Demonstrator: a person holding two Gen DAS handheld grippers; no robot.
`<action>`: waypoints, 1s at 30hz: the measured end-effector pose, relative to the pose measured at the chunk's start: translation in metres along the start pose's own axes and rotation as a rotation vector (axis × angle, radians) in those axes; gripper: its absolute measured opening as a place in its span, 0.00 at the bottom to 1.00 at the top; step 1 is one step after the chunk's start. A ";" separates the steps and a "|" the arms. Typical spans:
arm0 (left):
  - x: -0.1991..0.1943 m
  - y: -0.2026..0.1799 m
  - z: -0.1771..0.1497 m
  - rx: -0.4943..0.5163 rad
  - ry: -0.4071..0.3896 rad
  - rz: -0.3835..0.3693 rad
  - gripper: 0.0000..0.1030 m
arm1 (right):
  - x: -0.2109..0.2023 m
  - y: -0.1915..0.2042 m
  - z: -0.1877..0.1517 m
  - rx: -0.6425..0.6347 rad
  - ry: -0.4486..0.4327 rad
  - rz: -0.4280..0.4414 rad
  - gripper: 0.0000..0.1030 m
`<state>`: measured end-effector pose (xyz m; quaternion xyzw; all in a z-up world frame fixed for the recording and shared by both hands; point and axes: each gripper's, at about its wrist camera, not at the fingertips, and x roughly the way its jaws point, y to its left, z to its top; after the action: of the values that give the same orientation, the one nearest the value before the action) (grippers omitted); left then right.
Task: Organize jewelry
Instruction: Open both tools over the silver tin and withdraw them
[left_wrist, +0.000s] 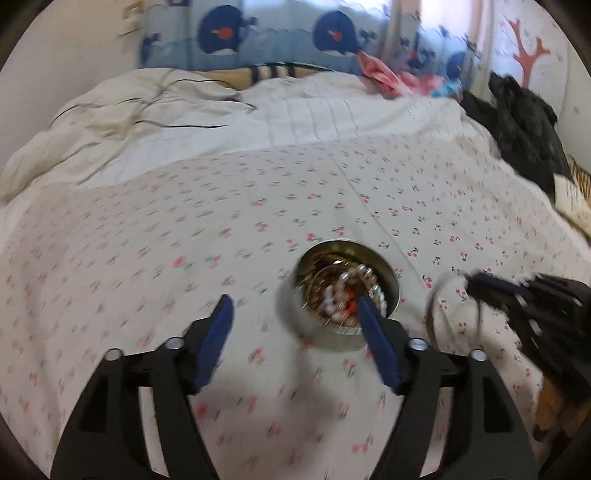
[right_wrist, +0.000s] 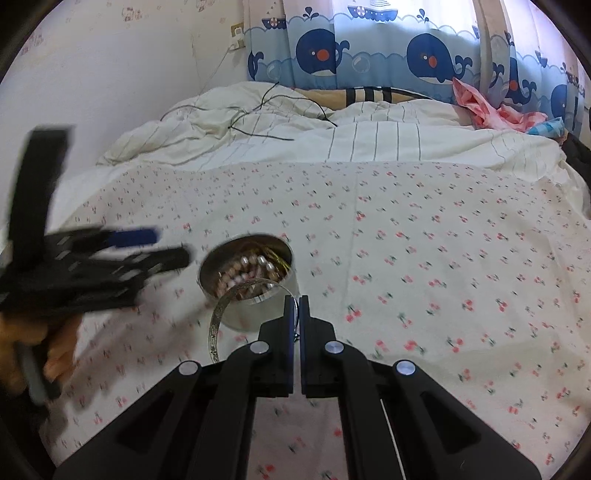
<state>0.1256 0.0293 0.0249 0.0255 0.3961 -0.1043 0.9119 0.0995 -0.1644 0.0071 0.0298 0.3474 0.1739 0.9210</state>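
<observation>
A round metal tin (left_wrist: 317, 332) (right_wrist: 258, 310) stands on the cherry-print bedsheet, filled with pearl bead strings (left_wrist: 354, 291) (right_wrist: 251, 269) and gold chains. My left gripper (left_wrist: 293, 306) is open and empty, its right finger over the tin's near rim; it appears blurred at the left of the right wrist view (right_wrist: 162, 247). My right gripper (right_wrist: 296, 301) is shut on a thin silver bangle (right_wrist: 218, 314) that hangs to its left, just in front of the tin. The bangle (left_wrist: 432, 306) and right gripper (left_wrist: 476, 282) also show at the right of the left wrist view.
The bed carries a rumpled white striped duvet (right_wrist: 369, 144) with a black cable (right_wrist: 258, 122) at the far side. Dark clothing (left_wrist: 524, 125) lies at the bed's right edge and pink cloth (right_wrist: 487, 107) near whale-print curtains (right_wrist: 369, 55).
</observation>
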 end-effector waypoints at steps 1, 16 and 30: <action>-0.006 0.006 -0.005 -0.019 -0.011 0.002 0.76 | 0.003 0.002 0.004 0.000 -0.005 0.000 0.03; -0.020 0.058 -0.021 -0.185 -0.027 0.023 0.78 | 0.096 0.039 0.036 -0.044 0.119 -0.060 0.03; -0.012 0.038 -0.026 -0.114 -0.012 0.106 0.88 | 0.016 0.033 -0.048 -0.187 0.059 -0.235 0.78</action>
<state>0.1066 0.0724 0.0146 -0.0062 0.3938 -0.0334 0.9185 0.0697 -0.1315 -0.0339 -0.1022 0.3579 0.0971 0.9231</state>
